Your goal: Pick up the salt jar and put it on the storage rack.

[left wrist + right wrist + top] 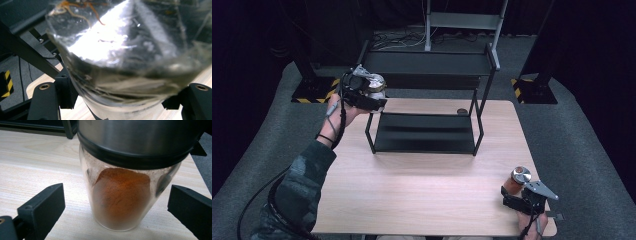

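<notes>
We see two jars. The first jar point(373, 86) is clear glass with a shiny top, raised off the table at the far left, beside the upper left corner of a black rack. Up close point(125, 62) it is a wide, see-through cylinder with bright glare across its wall and a few thin orange strands near one end; its other contents are too blurred to tell. The second jar point(517, 180) stands upright on the wooden table near its right front corner. Its clear glass body point(120, 200) narrows toward the base, holds orange-brown powder about two-thirds up, and carries a brushed metal lid with a black band.
</notes>
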The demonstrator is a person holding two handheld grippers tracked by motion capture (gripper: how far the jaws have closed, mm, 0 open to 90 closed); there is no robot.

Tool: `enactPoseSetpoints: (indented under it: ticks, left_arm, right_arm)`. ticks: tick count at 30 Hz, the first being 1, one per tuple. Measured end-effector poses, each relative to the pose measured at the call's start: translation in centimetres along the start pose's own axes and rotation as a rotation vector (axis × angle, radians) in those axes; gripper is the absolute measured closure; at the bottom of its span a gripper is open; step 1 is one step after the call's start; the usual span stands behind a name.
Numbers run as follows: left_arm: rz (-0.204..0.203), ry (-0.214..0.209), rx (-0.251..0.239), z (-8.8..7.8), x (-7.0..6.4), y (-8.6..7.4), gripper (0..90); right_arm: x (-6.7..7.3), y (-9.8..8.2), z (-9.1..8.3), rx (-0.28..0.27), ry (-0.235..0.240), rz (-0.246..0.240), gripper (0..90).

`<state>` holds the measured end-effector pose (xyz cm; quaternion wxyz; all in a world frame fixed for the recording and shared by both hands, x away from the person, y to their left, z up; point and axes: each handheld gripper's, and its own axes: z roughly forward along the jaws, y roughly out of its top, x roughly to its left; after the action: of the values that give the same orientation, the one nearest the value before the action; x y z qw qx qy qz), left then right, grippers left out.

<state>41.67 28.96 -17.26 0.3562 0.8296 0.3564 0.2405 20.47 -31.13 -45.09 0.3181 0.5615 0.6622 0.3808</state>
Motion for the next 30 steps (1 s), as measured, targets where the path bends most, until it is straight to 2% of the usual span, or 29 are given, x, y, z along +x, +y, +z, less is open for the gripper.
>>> enactPoseSetpoints:
  ticks: [30]
  left_arm:
    - [0.008,0.011,-0.003,-1.4,0.5,3.2,30.6]
  right_arm:
    - [0.1,0.0,0.0,0.000,-0.002,-0.005,0.0]
